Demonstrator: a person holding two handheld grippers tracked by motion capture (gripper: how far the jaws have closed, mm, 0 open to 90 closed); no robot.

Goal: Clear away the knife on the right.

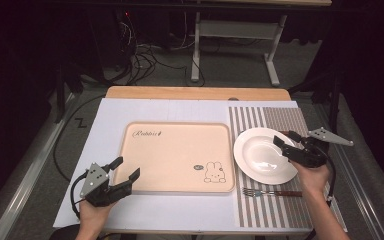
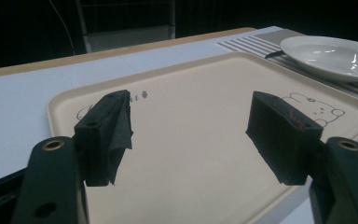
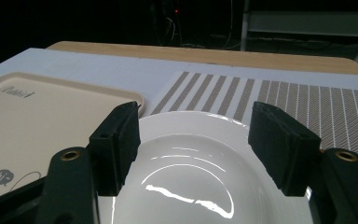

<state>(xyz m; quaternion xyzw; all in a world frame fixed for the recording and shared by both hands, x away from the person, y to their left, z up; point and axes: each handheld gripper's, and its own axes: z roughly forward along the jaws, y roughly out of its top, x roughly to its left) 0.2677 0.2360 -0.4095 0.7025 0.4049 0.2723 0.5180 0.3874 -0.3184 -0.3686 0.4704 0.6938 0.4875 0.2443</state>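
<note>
White plate (image 1: 262, 156) is seen on the striped placemat (image 1: 280, 120), right gripper (image 1: 282, 142) unclenched above its rim; the fork (image 1: 272, 192) is shown from the high view. Left gripper (image 1: 125, 169) is held unclenched over the tray's (image 1: 175, 150) corner.

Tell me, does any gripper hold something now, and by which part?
Nothing is held. The right gripper stands open over the white plate; the left gripper is open over the tray.

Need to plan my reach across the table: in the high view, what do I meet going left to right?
Left gripper → tray → plate → right gripper, jaws open over the plate's right rim. The fork lies below the plate on the striped mat, so it has no clear place in the order.
</note>
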